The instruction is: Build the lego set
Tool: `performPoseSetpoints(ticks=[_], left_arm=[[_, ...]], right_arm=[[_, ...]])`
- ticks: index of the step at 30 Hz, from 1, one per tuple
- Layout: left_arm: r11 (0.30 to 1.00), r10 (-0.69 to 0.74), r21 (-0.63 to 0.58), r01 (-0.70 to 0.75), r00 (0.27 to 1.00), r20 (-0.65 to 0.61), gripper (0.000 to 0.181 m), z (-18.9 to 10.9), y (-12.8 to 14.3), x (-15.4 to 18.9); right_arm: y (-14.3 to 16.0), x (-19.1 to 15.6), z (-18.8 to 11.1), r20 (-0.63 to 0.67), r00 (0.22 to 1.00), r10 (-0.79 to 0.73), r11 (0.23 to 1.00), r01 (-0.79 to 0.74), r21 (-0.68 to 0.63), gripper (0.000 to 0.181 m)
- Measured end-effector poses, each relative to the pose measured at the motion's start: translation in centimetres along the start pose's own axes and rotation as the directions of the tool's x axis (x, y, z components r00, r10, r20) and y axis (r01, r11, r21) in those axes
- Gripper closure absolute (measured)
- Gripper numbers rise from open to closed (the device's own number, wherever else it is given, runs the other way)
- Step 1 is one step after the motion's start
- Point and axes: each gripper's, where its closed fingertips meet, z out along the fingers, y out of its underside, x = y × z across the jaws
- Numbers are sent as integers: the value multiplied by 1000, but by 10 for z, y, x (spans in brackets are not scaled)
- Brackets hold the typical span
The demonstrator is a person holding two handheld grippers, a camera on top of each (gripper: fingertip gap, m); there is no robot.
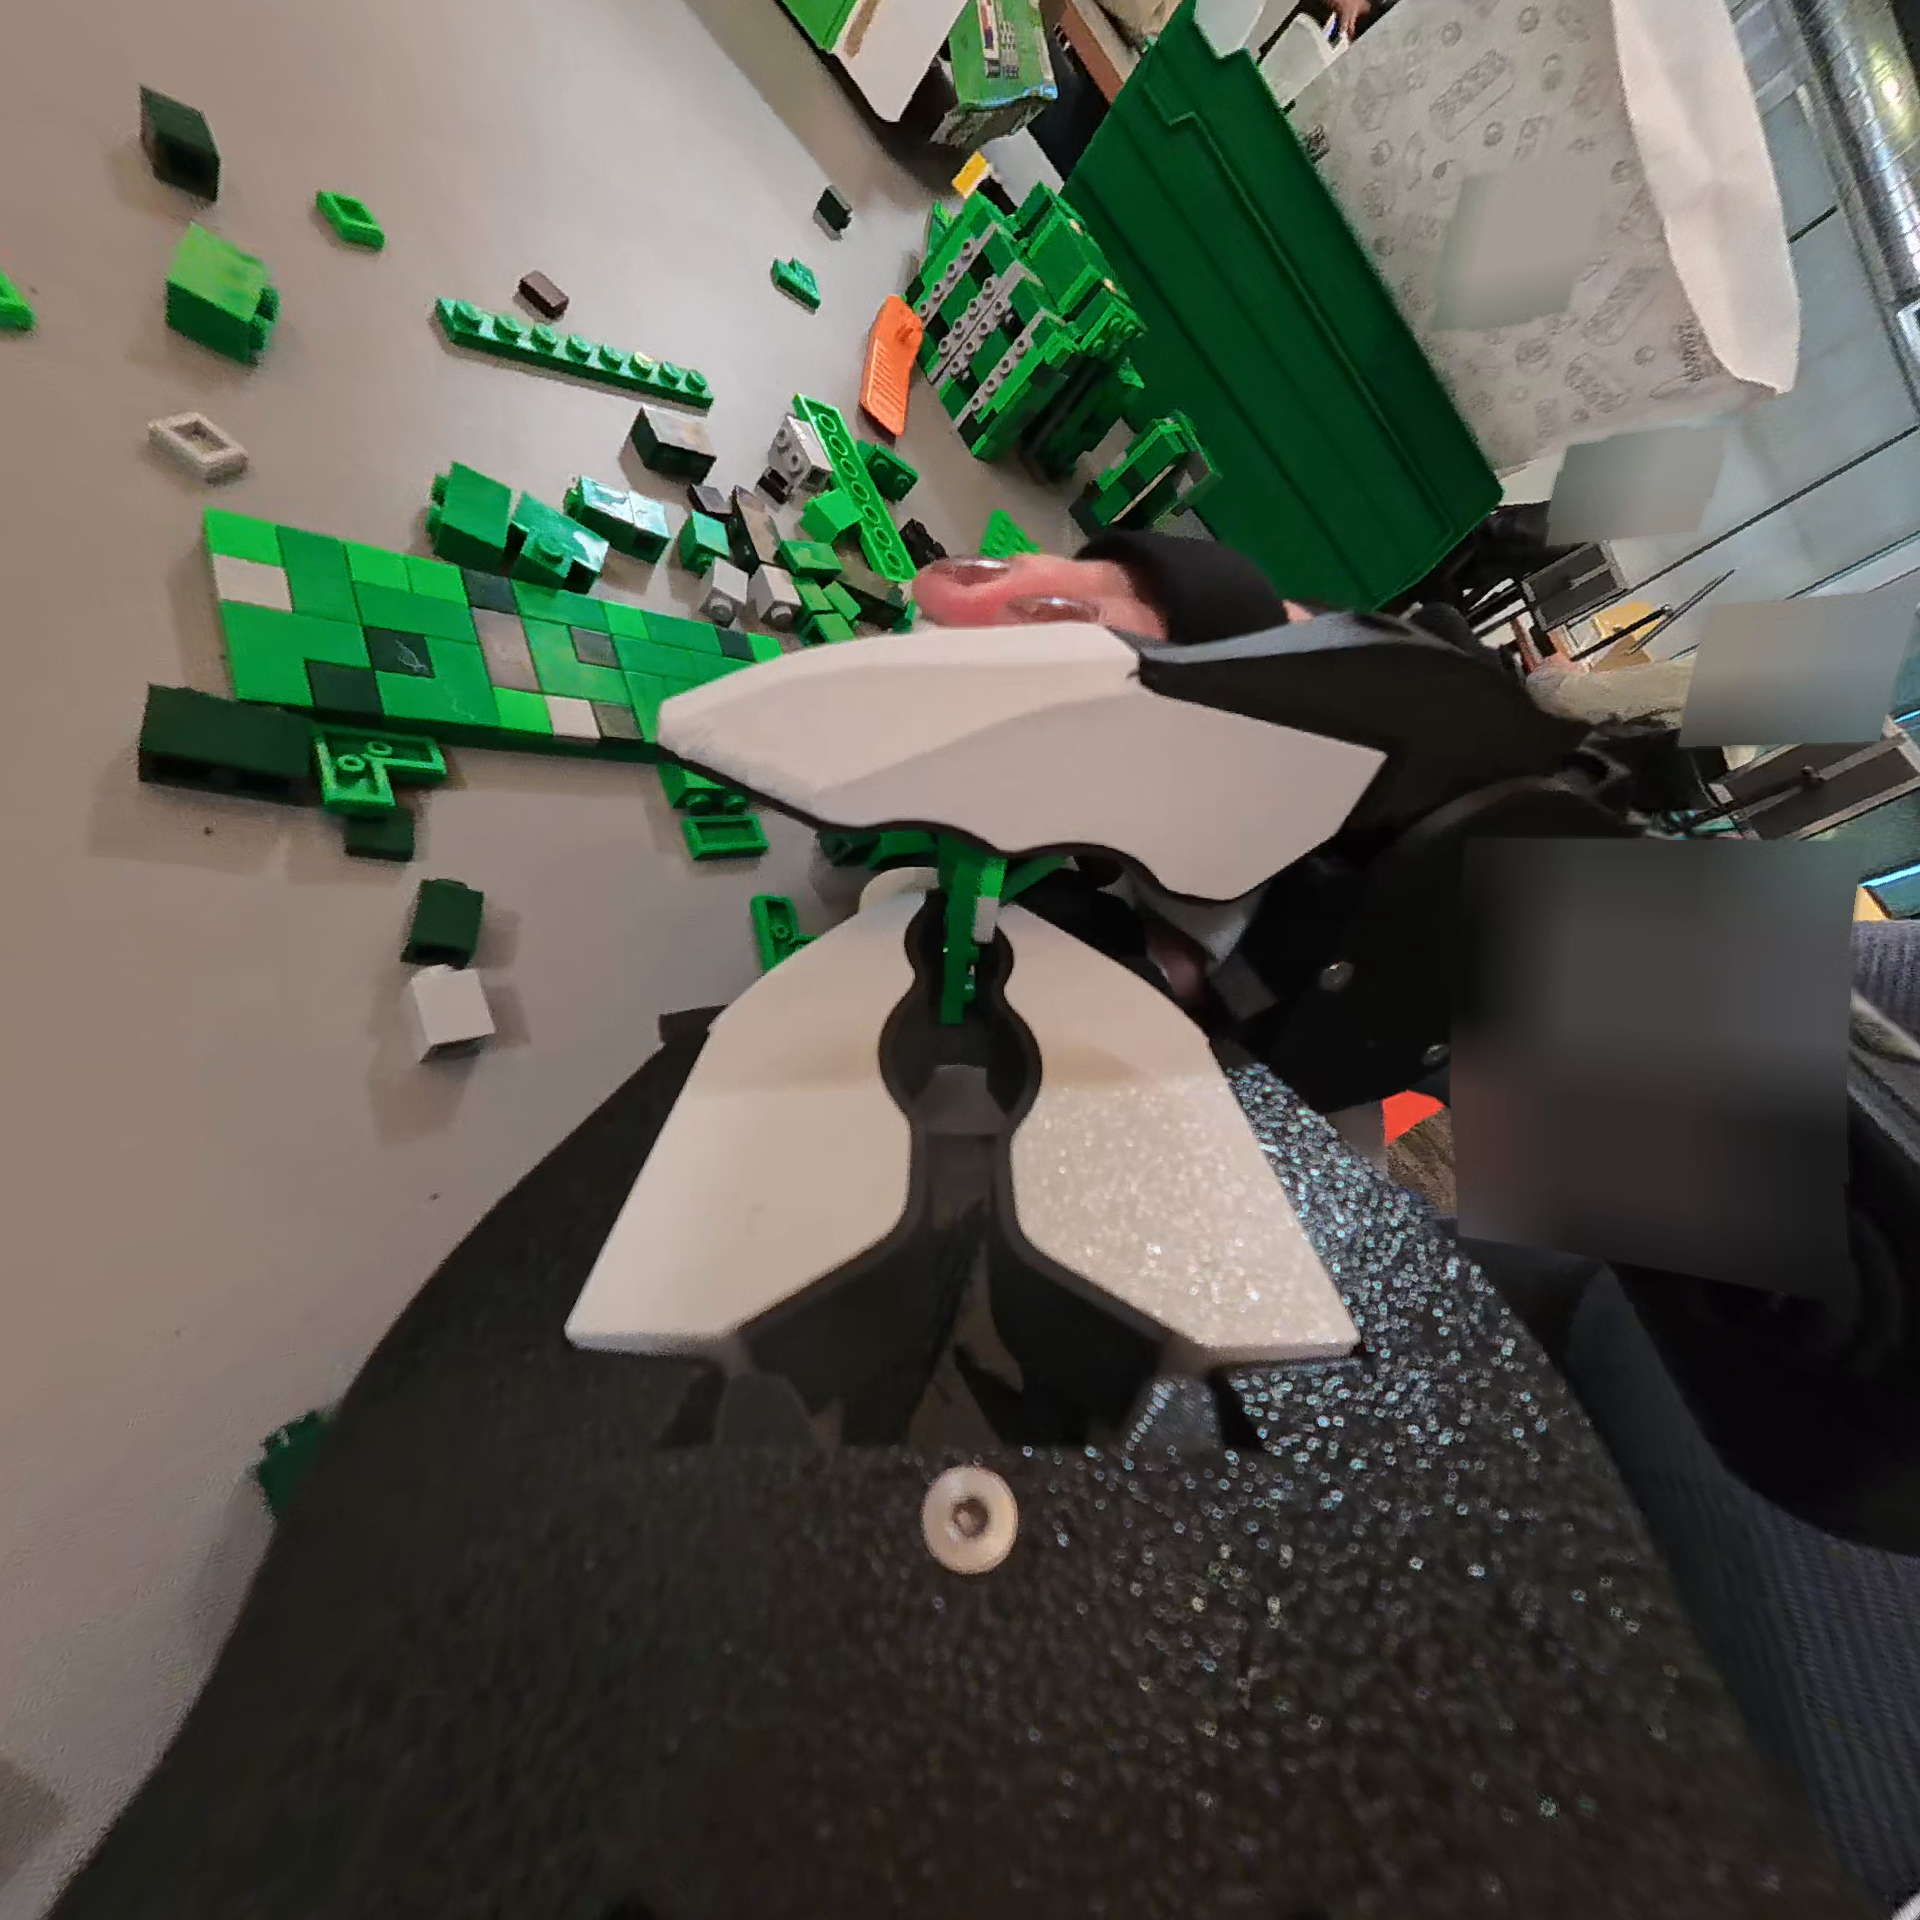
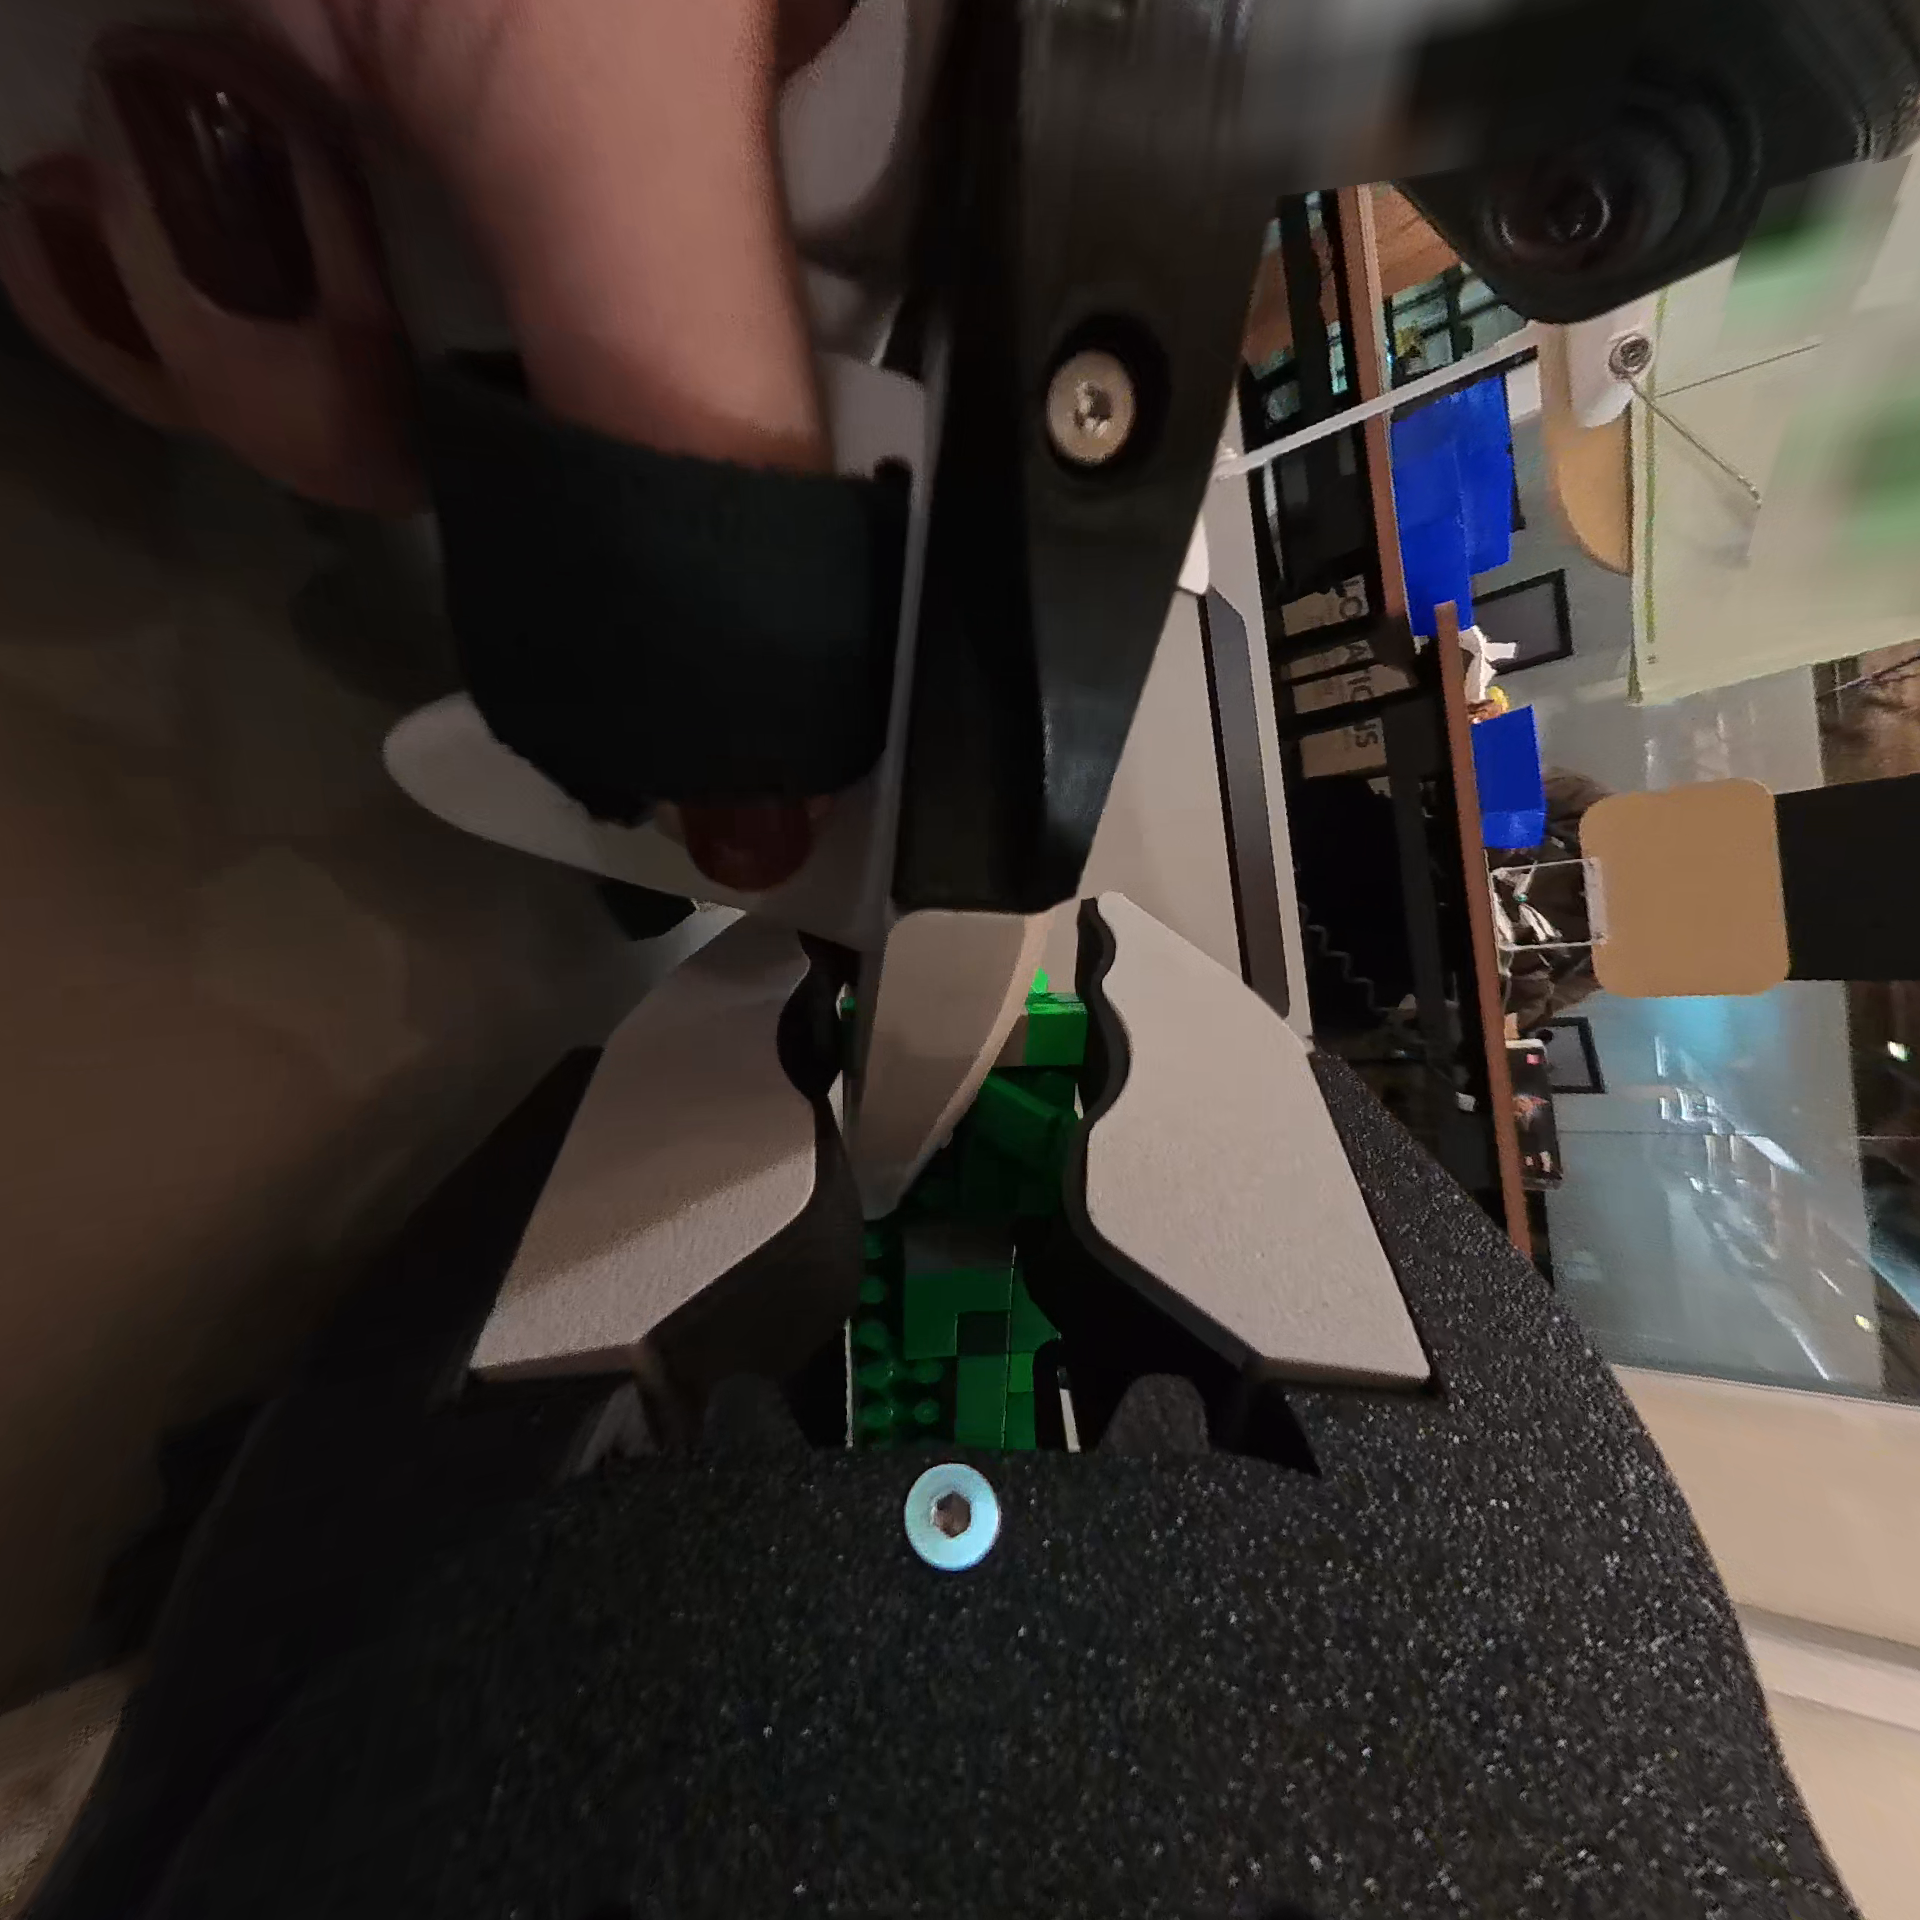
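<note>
A small green lego assembly (image 1: pixel 961 977) is held in the air between both grippers. My left gripper (image 1: pixel 961 920) is shut on its thin edge, above the grey table (image 1: pixel 582 135). The right gripper's white finger (image 1: pixel 997 748) crosses just beyond it, with a hand (image 1: pixel 997 592) behind. In the right wrist view the right gripper (image 2: pixel 951 966) is shut on the same green and dark green assembly (image 2: pixel 966 1299). The left gripper's white finger (image 2: pixel 935 1049) pokes in between the right gripper's fingers from above. Most of the assembly is hidden by the fingers.
A flat mosaic of green, white and grey tiles (image 1: pixel 416 634) lies on the table, with loose bricks (image 1: pixel 727 499) behind it. There is a long green plate (image 1: pixel 571 353), an orange brick separator (image 1: pixel 891 364), a built green block (image 1: pixel 1029 322) and a green bin (image 1: pixel 1278 343). The gap from one gripper's tips to the other's is roughly 5 cm.
</note>
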Motion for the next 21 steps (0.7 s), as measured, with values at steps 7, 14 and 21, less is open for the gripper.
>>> performPoseSetpoints(ticks=[7, 14, 21], left_arm=[[1000, -28, -10, 28, 1000, 9, 177, 0, 2, -3], [998, -62, -24, 63, 998, 20, 176, 1, 4, -7], [996, -88, -24, 88, 996, -8, 176, 0, 4, -5]], right_arm=[[1, -2, 2, -11, 1000, -14, 1000, 14, -11, 138], [2, -4, 5, -29, 999, -17, 1000, 17, -20, 137], [2, -2, 6, -82, 995, -53, 998, 50, -45, 136]])
